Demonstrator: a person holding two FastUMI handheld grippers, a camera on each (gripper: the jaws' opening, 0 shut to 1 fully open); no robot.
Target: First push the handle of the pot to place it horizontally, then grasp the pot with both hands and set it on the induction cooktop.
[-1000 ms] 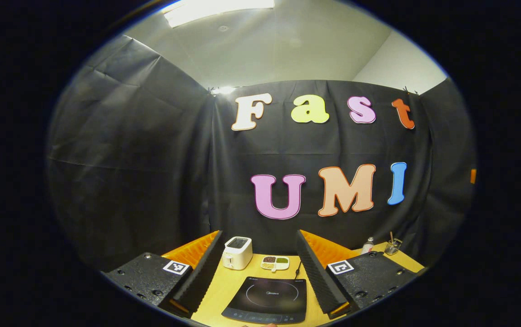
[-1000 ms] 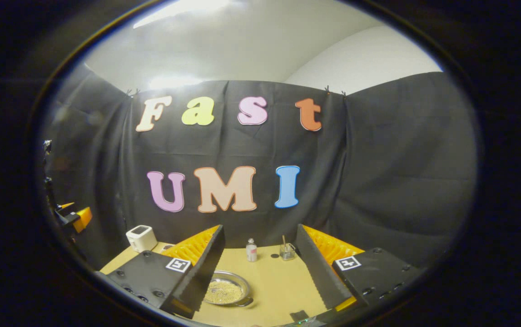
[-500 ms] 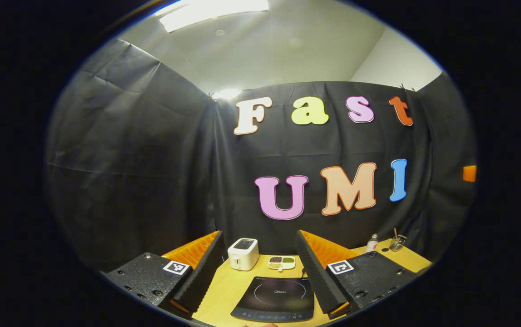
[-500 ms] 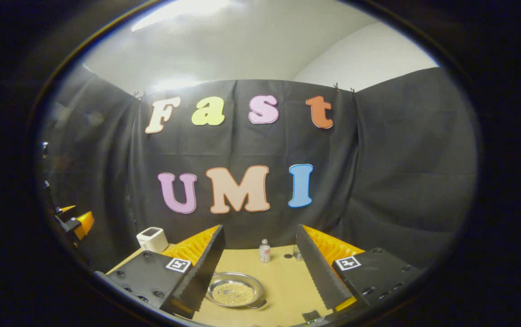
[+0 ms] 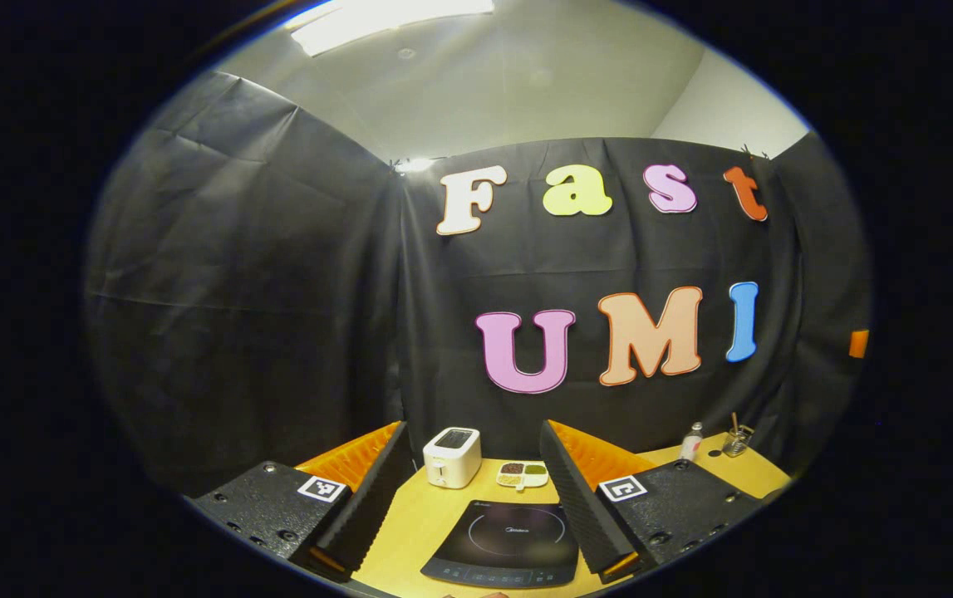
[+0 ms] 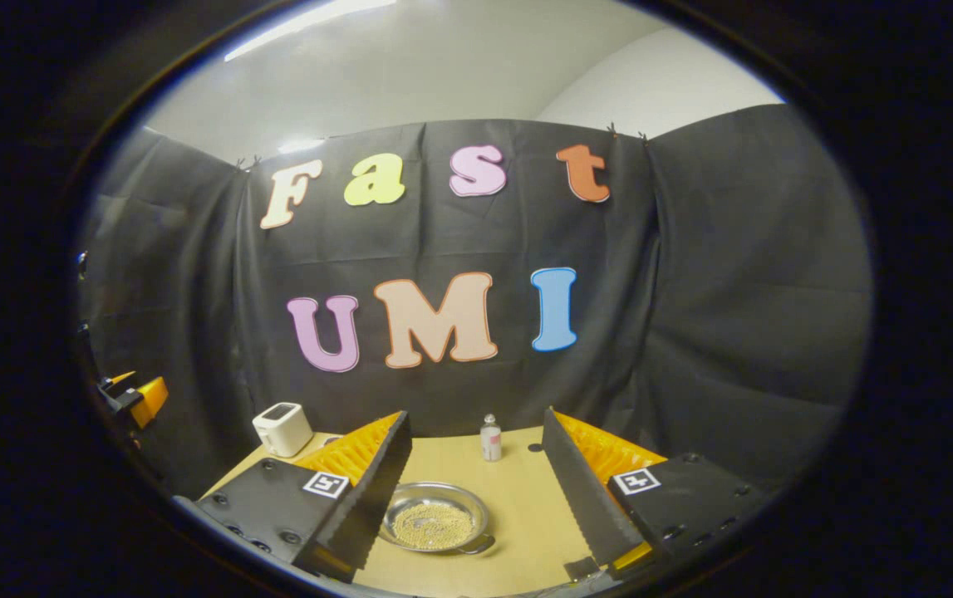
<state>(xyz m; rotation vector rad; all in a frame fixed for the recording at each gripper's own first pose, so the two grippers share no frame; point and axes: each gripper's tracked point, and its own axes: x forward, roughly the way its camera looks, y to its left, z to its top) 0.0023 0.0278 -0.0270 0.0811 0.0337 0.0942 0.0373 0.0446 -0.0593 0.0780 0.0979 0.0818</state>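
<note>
The pot (image 6: 434, 525) is a shallow metal pan holding small golden grains, with a small handle (image 6: 478, 546) at its near right rim. It stands on the wooden table (image 6: 518, 498), low between the fingers of my right gripper (image 6: 476, 419), which is open and held above it. The black induction cooktop (image 5: 505, 544) lies flat on the table in the left gripper view, below my left gripper (image 5: 472, 428), which is open with nothing in it. The left gripper (image 6: 131, 397) also appears at the far left edge of the right gripper view.
A white toaster (image 5: 452, 457) and a sectioned dish of beans (image 5: 523, 474) stand behind the cooktop. A small bottle (image 6: 490, 438) stands at the back of the table, with a glass (image 5: 738, 440) beside it. Black cloth walls close in the table.
Both grippers have shifted slightly. The cooktop has slid a little right in the left gripper view. In the right gripper view the pot now sits higher and farther right, and the glass has gone behind a finger.
</note>
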